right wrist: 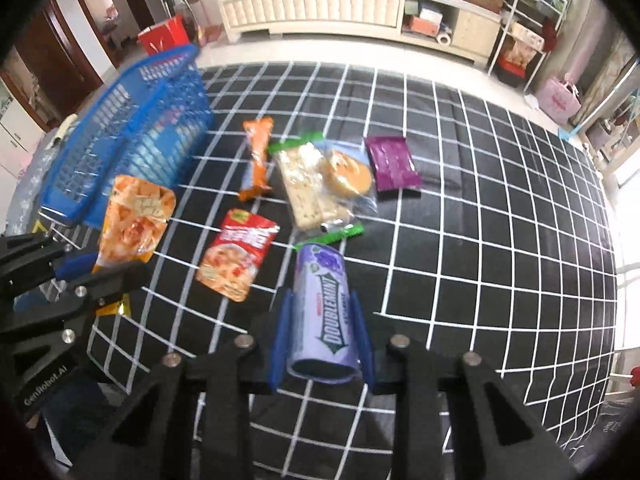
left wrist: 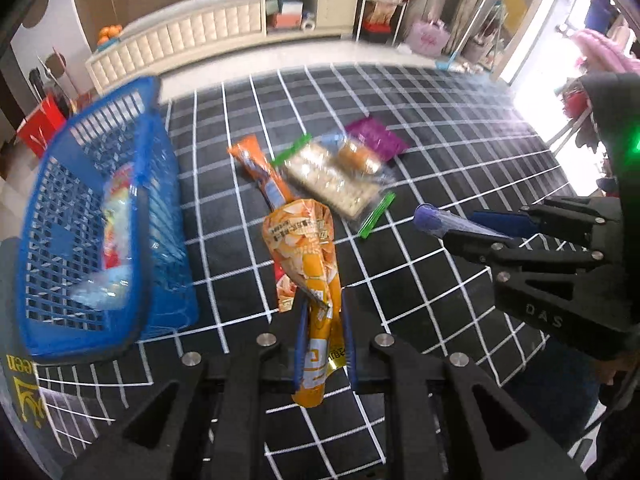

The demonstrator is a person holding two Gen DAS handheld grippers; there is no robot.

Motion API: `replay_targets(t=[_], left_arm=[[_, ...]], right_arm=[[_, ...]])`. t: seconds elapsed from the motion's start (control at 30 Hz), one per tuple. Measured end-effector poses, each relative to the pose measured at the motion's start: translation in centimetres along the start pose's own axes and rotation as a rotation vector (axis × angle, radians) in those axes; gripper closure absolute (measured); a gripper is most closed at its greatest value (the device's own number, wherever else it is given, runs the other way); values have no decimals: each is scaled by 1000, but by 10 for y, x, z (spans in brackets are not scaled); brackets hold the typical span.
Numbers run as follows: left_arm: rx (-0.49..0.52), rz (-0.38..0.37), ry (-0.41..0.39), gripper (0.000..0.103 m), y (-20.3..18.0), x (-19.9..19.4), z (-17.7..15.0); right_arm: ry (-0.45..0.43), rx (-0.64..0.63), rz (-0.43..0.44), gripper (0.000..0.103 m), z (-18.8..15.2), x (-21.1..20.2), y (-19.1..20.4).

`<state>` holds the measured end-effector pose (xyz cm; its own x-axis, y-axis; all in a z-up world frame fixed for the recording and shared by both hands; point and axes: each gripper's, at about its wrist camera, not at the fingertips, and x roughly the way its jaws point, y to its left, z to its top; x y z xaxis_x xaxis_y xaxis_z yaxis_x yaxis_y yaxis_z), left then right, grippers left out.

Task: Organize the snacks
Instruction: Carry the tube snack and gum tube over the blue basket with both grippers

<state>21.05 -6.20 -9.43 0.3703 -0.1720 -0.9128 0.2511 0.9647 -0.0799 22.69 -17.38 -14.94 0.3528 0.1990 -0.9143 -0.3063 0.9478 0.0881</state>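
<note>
The left gripper [left wrist: 323, 312] is clamped on an orange snack bag [left wrist: 306, 240], its blue fingers [left wrist: 301, 344] pinching the bag's narrow lower end so the wider top stands up and away from the jaws, above the black cloth with white grid lines [left wrist: 440, 152]. The right gripper [right wrist: 322, 320] grips a purple Doublemint gum canister [right wrist: 324, 312], one blue pad pressed to each side of the tube; no earlier view is at hand to say more of its jaws. In the left wrist view the canister shows as a purple tube end poking out between the right gripper's fingers at the right edge. A blue plastic basket [right wrist: 132, 128] stands at the left side of the cloth, and at least one packet with red and pale blue printing [left wrist: 116, 216] lies inside it, though blur makes its kind hard to read. Still on the cloth, near the middle, lie a long orange wrapper [right wrist: 258, 156], a clear bag of crackers with green ends [right wrist: 310, 184], a round bun in clear wrap [right wrist: 348, 172] resting partly on that bag, and a purple packet [right wrist: 392, 162] just to the right. A red pouch [right wrist: 238, 256] lies nearer the grippers, between the orange bag and the canister.
</note>
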Motion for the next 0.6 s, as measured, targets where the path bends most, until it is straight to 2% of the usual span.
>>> replay_targets(t=[0.13,0.2,0.37,0.6], left_arm=[[-1,-13,-51,89,10,-35,-2],[-7,-8,-66,89,19,-45,-1],[-24,28,-98,89,50,-73,-6],[-87,84,-127,89,108,-94,-7]], right_arm=[[-33,-25,23,69,9,-20,24],[-50,-44,26,69,20,-30,22],[-94,-119,54,69,43,-47,64],[-95,-211,80,69,80,-34,121]])
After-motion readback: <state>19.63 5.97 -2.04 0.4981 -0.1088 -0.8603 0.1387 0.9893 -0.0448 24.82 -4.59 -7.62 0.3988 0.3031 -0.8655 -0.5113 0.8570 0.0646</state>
